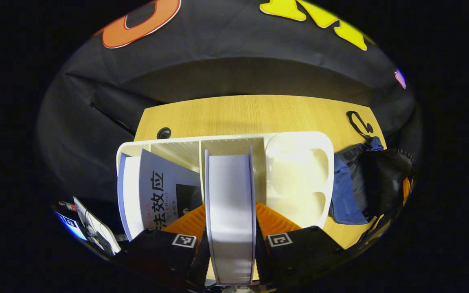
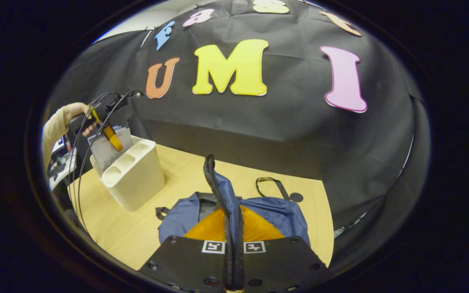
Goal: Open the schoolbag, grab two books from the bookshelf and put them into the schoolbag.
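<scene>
Left gripper view: left gripper has its orange fingers closed on both sides of a white book, seen edge-on, upright in the middle slot of the white bookshelf. Fingers press on the book's two covers. A second book with a grey cover leans tilted in the slot to the left of it. The bookshelf's right part has two rounded compartments. The bookshelf stands on the wooden tabletop. The schoolbag, blue and black, lies on the tabletop just beside the bookshelf's right side.

Right gripper view: right gripper has its fingers nearly together, clamped on a black strip of the schoolbag, probably the zipper edge or a strap, pulled up so it stands upright between the fingers. The blue bag lies flat on the tabletop under the gripper. Further off to the left the bookshelf stands on the tabletop, with a hand holding the other gripper over it, cables trailing down.
</scene>
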Demonstrator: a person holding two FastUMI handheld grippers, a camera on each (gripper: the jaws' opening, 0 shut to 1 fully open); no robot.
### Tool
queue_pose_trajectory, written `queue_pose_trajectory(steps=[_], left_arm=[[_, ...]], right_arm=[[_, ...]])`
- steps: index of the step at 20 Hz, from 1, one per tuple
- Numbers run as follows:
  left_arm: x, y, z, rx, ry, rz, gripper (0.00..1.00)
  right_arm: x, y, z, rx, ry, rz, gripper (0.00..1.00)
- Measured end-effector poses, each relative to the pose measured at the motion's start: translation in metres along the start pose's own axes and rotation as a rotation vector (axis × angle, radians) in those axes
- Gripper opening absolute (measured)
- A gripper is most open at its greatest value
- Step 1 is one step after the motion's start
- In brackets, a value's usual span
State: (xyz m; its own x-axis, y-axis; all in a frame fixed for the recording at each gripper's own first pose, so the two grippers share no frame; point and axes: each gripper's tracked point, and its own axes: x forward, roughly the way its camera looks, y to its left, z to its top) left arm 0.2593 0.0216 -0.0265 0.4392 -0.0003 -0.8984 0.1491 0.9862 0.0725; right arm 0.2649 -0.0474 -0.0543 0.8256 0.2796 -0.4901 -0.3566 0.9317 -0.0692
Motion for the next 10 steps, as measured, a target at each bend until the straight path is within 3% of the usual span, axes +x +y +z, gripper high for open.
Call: queue_pose_trajectory(steps=[1, 4, 5, 6, 10], left_arm=[[-0.001, -0.003, -0.003, 0.003, 0.004, -0.01, 0.48], [-0.011, -0.001, -0.004, -0.005, -0.02, -0.003, 0.47], [-0.016, 0.003, -0.004, -0.006, -0.036, 0.006, 0.51], [-0.022, 0.006, -0.004, -0.005, -0.054, 0.017, 0.47], [-0.054, 0.009, -0.01, 0.006, -0.115, 0.012, 0.46]], right_arm=[[0.0, -0.001, 0.0, -0.006, -0.002, 0.0, 0.02], [-0.001, -0.001, 0.0, -0.04, -0.016, -0.001, 0.03], [0.0, 0.001, -0.001, -0.04, -0.015, 0.002, 0.02], [-0.001, 0.002, -0.001, -0.039, -0.012, 0.005, 0.02], [0.0, 0.002, -0.004, -0.068, -0.007, -0.002, 0.02]])
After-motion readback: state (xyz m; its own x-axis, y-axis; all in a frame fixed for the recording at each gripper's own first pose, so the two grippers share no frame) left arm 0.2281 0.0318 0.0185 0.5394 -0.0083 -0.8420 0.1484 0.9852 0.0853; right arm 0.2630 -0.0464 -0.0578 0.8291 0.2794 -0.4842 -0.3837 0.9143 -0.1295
